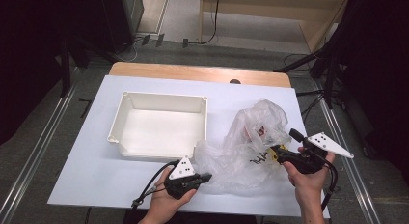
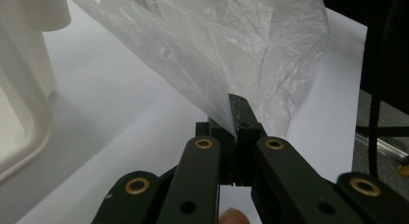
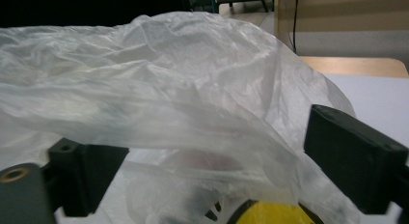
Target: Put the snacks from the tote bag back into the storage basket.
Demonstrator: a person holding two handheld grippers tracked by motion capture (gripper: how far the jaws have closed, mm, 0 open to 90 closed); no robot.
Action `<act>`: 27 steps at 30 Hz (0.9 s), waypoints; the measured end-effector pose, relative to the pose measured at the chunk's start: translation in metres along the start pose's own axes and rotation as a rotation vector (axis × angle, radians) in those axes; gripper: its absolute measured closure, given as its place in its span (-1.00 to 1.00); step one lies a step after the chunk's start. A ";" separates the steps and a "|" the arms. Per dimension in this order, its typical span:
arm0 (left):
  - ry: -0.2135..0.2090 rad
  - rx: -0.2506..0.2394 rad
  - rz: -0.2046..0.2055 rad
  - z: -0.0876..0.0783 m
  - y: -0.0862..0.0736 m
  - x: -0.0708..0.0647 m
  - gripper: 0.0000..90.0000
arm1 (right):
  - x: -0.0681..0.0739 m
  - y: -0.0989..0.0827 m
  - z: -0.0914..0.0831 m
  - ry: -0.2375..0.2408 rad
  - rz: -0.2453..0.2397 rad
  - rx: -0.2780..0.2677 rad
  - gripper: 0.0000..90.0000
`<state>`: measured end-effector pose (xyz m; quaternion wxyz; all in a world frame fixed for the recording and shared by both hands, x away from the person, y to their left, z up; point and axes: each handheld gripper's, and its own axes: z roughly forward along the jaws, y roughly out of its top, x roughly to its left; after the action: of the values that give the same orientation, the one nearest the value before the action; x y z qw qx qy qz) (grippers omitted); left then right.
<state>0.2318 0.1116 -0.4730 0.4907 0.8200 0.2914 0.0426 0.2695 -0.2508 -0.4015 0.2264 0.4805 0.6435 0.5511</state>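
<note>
A crumpled clear plastic bag (image 1: pixel 251 137) lies on the white table right of centre, with a red-and-white item (image 1: pixel 260 131) and something yellow (image 1: pixel 276 156) showing through the film. My left gripper (image 1: pixel 207 176) is at the bag's near left corner. In the left gripper view it (image 2: pixel 234 122) is shut on a fold of the bag (image 2: pixel 217 50), which stretches up and away from the jaws. My right gripper (image 1: pixel 287 143) is at the bag's right side. In the right gripper view it (image 3: pixel 217 161) stands open, jaws wide apart, with bag film (image 3: pixel 159 89) draped between them over the yellow thing (image 3: pixel 270 214).
A white rectangular bin (image 1: pixel 164 96) with nothing in it sits left of the bag, and its rim (image 2: pixel 24 113) shows at the left of the left gripper view. The white sheet (image 1: pixel 96 161) covers a wooden table (image 1: pixel 193 72). Dark stands and cables flank both sides.
</note>
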 end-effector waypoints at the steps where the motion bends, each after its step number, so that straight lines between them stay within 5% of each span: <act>1: -0.001 -0.005 -0.004 -0.001 0.000 0.001 1.00 | 0.002 0.002 0.002 0.009 -0.005 -0.003 -0.61; 3: -0.003 -0.010 -0.002 -0.001 -0.001 0.000 1.00 | 0.005 0.005 0.007 0.007 -0.022 -0.006 -0.35; 4: -0.003 -0.006 0.003 -0.001 -0.001 -0.001 1.00 | 0.005 0.008 0.013 -0.001 -0.026 -0.020 -0.04; 6: -0.002 0.004 0.025 0.001 -0.001 -0.003 1.00 | 0.004 0.011 0.018 0.002 -0.019 -0.015 0.02; 7: 0.007 0.020 0.053 0.002 -0.001 -0.006 1.00 | 0.000 0.015 0.027 -0.007 -0.008 -0.016 0.28; 9: 0.008 0.025 0.063 0.003 -0.001 -0.007 1.00 | -0.003 0.017 0.033 -0.011 -0.001 -0.022 0.39; 12: 0.008 0.030 0.053 0.003 -0.001 -0.006 1.00 | -0.015 0.027 0.058 -0.016 0.037 0.016 0.84; 15: 0.010 0.024 0.057 0.003 -0.001 -0.006 1.00 | -0.023 0.031 0.071 -0.013 0.040 0.043 0.94; 19: 0.019 0.025 0.067 0.003 -0.002 -0.008 1.00 | -0.040 0.029 0.100 -0.089 0.068 0.143 1.00; 27: 0.024 0.031 0.073 0.005 -0.002 -0.010 1.00 | -0.083 -0.012 0.137 -0.266 0.154 0.387 1.00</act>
<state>0.2249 0.1035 -0.4747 0.4725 0.8371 0.2677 0.0660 0.4136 -0.2542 -0.4721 0.1700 0.6309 0.6632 0.3651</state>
